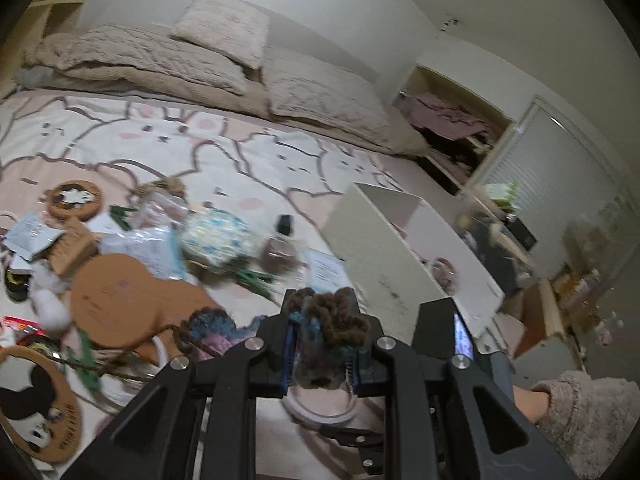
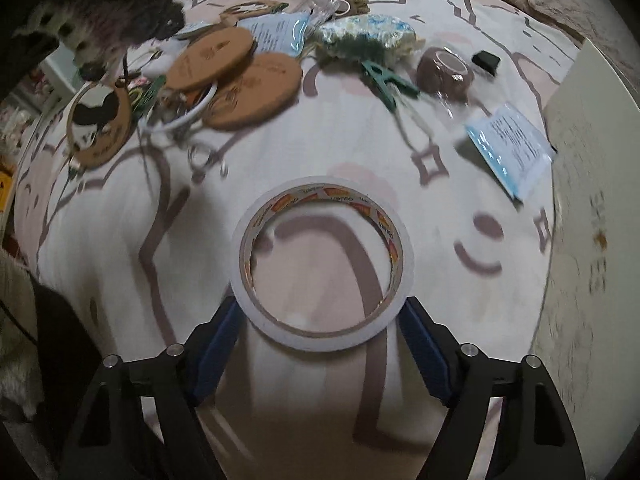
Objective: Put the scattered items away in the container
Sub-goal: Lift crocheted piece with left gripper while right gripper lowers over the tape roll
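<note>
Clutter covered most of the bed [image 1: 168,148] in the left wrist view, so the tidying looked barely begun. The left gripper [image 1: 320,312] had its fingers clenched on a yarn piece [image 1: 336,316] of brown and blue wool, held clear of the bed. Just beyond and right of the gripper stood the box [image 1: 384,264], white and open at the top; something pinkish lay inside, though what it was could not be told. Left of the box, well apart from it, lay the rest: cork discs [image 1: 132,300], a blue packet [image 1: 324,272], a patterned pouch [image 1: 218,236], a brown bowl [image 1: 280,254], green pegs [image 1: 256,280] and a small black block [image 1: 285,225]. A sleeve [image 1: 592,420] showed at the lower right.

From the right wrist view, the right gripper [image 2: 322,334] pointed steeply down at a tape roll [image 2: 322,264] lying flat on the bed. The fingers [image 2: 218,340] flanked the roll's near rim and seemed to touch it on both sides, so I judged them grasping it, not yet lifted. The box wall [image 2: 592,208] rose right of the roll. Beyond the roll, the cork discs [image 2: 236,80], pouch [image 2: 368,36], bowl [image 2: 444,70] and packet [image 2: 510,146] remained outside the box.

By this showing, two items were in hand and most were left to gather.
</note>
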The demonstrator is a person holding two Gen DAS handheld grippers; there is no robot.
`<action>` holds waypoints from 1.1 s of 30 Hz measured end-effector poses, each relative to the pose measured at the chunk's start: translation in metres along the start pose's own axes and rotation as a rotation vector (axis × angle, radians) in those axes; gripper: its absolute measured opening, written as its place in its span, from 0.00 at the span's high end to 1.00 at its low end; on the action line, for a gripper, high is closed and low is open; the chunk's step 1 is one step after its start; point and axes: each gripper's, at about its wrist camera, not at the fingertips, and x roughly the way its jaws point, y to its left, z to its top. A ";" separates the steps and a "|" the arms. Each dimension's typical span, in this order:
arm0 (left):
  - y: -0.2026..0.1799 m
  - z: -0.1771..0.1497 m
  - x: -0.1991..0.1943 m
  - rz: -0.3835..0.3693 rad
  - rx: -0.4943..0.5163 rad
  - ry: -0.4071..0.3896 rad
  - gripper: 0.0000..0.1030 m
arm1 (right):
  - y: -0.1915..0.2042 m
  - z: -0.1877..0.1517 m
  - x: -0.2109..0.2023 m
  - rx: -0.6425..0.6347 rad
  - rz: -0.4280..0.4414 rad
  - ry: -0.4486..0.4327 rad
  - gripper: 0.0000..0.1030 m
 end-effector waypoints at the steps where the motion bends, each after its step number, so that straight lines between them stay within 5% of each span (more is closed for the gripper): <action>1: -0.004 -0.001 0.000 -0.017 -0.002 0.005 0.80 | -0.001 -0.004 -0.001 0.000 0.003 0.007 0.35; 18: -0.082 0.006 -0.064 -0.228 0.132 -0.146 0.80 | -0.017 -0.021 -0.023 0.102 -0.006 -0.029 0.36; 23: -0.072 0.005 -0.057 -0.129 0.157 -0.134 0.80 | -0.020 -0.005 -0.017 0.105 -0.027 -0.044 0.36; 33: -0.023 -0.028 -0.003 0.070 0.129 0.067 0.80 | -0.023 0.010 0.008 0.081 -0.071 -0.014 0.36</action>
